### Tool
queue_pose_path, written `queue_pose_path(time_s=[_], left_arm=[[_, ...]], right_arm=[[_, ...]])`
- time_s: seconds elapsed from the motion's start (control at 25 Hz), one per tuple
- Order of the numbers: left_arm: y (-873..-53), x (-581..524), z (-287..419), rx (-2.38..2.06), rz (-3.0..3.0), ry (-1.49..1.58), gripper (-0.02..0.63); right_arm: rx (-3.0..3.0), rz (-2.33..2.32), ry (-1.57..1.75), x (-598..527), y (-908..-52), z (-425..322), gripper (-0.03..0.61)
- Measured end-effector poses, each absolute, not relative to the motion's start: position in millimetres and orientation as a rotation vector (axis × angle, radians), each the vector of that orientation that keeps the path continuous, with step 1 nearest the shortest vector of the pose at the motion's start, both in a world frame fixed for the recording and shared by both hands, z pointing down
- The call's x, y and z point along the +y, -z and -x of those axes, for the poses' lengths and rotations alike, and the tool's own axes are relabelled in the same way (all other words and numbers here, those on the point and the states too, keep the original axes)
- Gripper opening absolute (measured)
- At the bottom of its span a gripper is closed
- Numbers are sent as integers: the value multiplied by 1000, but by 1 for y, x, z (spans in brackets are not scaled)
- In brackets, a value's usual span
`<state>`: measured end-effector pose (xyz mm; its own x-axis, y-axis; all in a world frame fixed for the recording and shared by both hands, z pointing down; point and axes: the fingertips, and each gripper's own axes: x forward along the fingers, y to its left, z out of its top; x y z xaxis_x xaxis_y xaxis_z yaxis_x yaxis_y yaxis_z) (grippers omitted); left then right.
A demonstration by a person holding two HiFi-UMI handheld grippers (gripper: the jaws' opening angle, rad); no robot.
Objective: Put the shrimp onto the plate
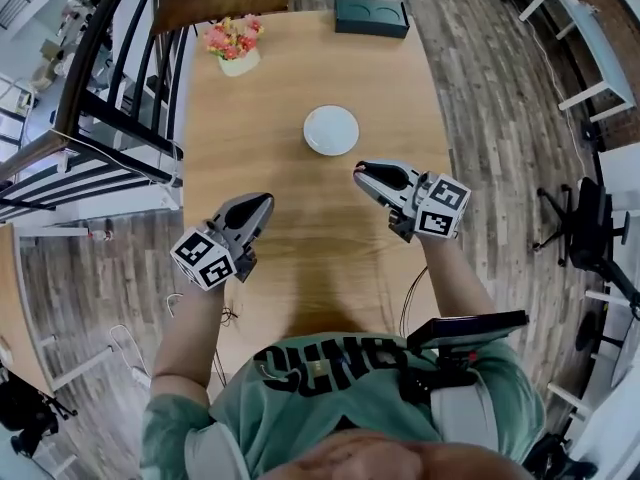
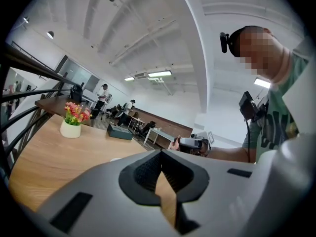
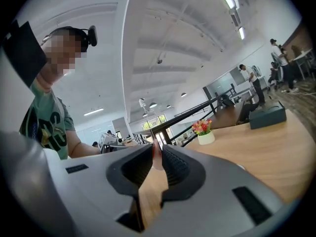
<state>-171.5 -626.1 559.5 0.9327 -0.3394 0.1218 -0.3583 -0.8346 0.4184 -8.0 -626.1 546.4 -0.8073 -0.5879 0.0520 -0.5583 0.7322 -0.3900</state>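
From the head view, the left gripper [image 1: 266, 201] and the right gripper [image 1: 358, 171] were both held over the wooden table [image 1: 300, 258], their tips pointing away from the person. The right tips were near the white plate [image 1: 331, 130] but clear of its rim, and the left tips lay farther back and to the left. What sat at the right tips was too small to make out from there. Beyond the plate, a white pot of pink and red flowers [image 1: 237, 48] stood near the table's far left edge. A dark green box [image 1: 371, 16] lay at the far end. In the left gripper view, the two ribbed pads met at their tips with nothing between them. Only bare tabletop showed through the gap below. The flower pot, the box and the other gripper in the person's hand showed beyond them. In the right gripper view, the jaws were pressed together on the shrimp [image 3: 156, 156], a thin pinkish sliver pinched at the very tips and standing upright between the pads. It was held above the table and off the plate. The flower pot and the box stood farther along the tabletop to the right.
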Motion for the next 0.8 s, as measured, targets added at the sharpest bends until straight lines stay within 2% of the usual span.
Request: queue_pose_path(time_s=[0.8], left_arm=[[-671, -719, 123, -469, -2626, -108, 5]], right_arm=[[2981, 1153, 666, -737, -685, -1, 63]])
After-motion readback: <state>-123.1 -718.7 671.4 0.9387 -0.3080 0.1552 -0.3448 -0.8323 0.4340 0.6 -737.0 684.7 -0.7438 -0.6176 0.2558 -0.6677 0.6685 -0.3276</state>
